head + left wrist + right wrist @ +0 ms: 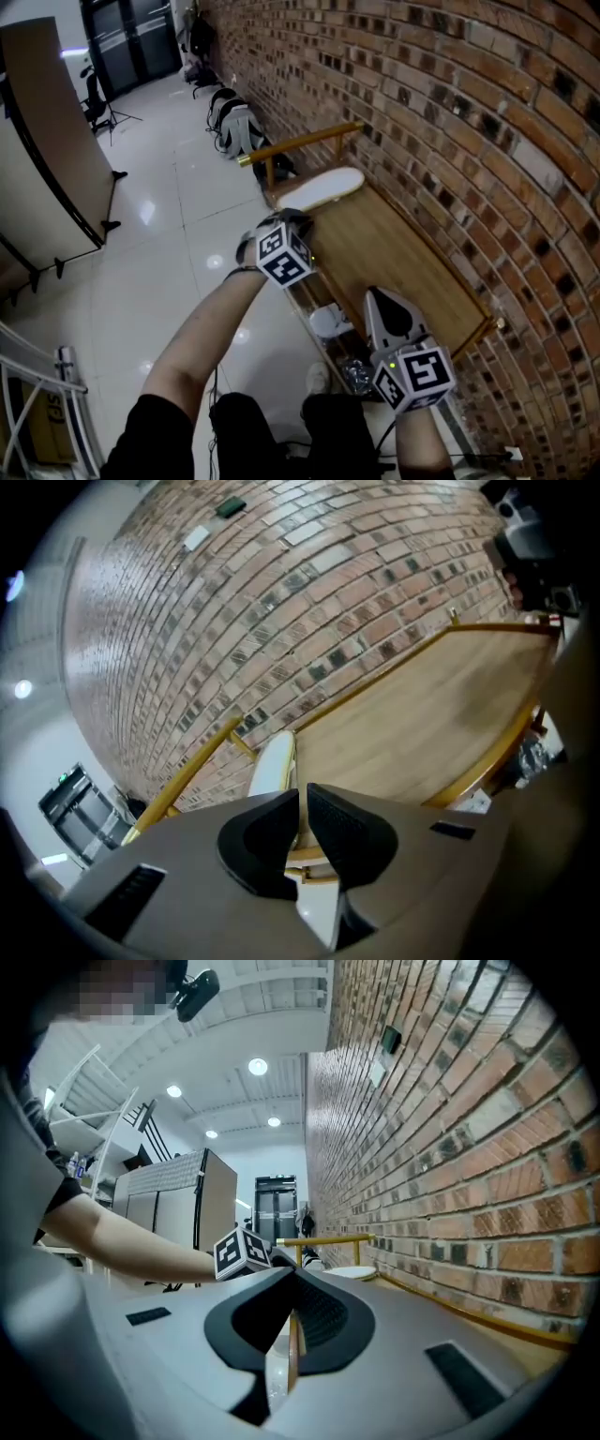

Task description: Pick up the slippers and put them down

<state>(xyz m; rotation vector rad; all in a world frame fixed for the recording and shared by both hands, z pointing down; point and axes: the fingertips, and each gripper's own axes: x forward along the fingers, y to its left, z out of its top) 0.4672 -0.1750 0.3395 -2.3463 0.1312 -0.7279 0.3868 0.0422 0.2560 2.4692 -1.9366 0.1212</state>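
A white slipper [320, 188] lies sole up at the far end of a wooden shelf [403, 262] along the brick wall. My left gripper [300, 221] reaches toward its near end, jaws shut with nothing between them. In the left gripper view the slipper [272, 764] shows just beyond that gripper [302, 803], by the shelf's yellow rail. My right gripper [380, 293] hovers over the shelf's near part, pointing level along the wall, jaws shut and empty. The right gripper view looks past its jaws [292, 1302] to the slipper [354, 1272] and the left gripper's marker cube [242, 1252].
A yellow rail [300, 142] borders the shelf's far end. White items [329, 321] sit on a lower level under the shelf. Backpacks [234, 122] lean against the wall further off. A beige partition board [47, 159] stands at the left on the glossy floor.
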